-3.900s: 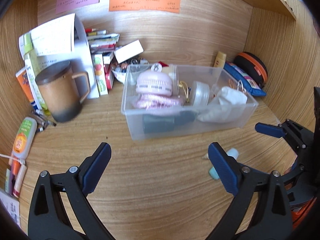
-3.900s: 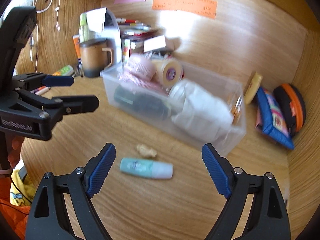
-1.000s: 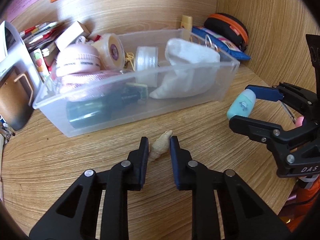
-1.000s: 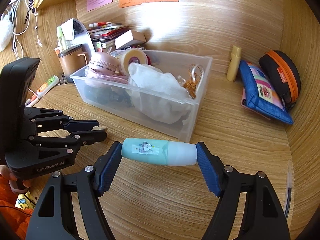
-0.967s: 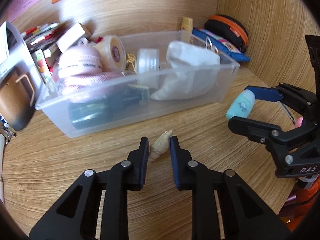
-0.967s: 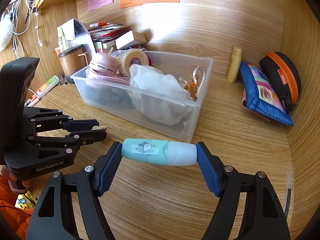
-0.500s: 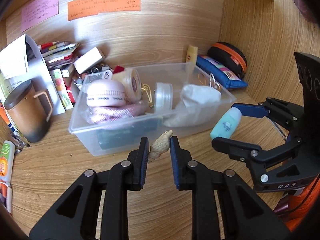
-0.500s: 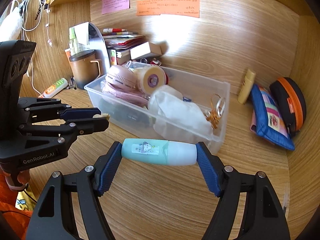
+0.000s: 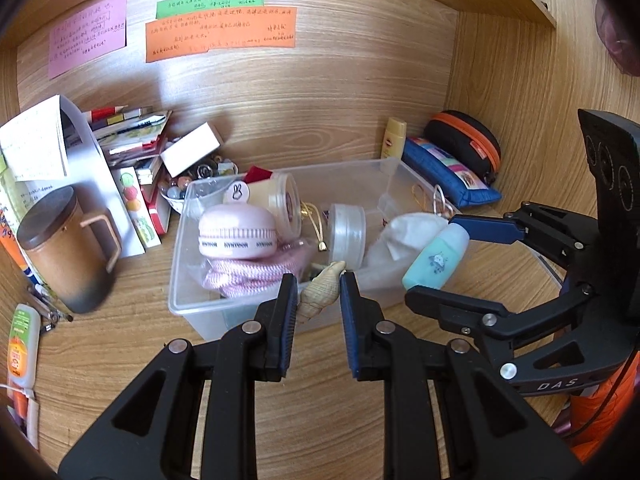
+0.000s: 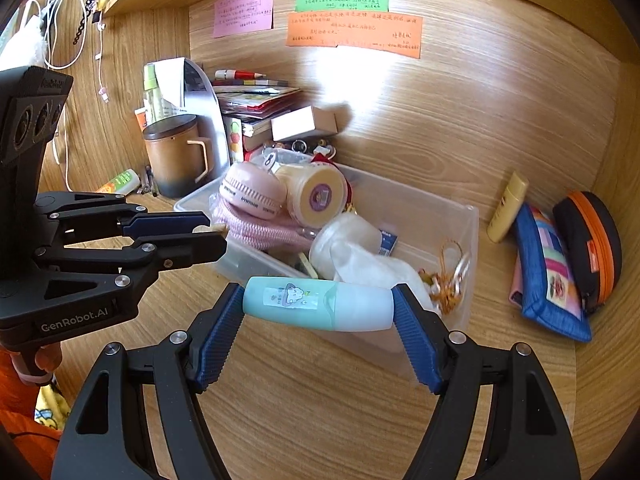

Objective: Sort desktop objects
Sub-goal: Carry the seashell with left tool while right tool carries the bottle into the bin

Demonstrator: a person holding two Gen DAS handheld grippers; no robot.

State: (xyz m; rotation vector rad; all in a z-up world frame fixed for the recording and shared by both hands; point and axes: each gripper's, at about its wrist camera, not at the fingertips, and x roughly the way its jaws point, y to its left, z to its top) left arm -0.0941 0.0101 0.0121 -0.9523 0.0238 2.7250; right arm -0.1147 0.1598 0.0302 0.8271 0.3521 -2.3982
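My left gripper is shut on a beige spiral seashell and holds it in the air at the near edge of the clear plastic bin. My right gripper is shut on a teal and white tube, held lengthwise between the pads above the bin's near wall. The tube also shows in the left wrist view, to the right of the shell. The bin holds a pink round case, a tape roll, a white cloth and keys.
A brown mug and stacked books stand at the back left. A yellow tube, a blue pouch and a black and orange case lie at the right. Wooden walls close in behind and right.
Both grippers have lifted off the desk and moved toward the bin, the left one with the shell and the right one with the tube. The bin now sits lower in both views.
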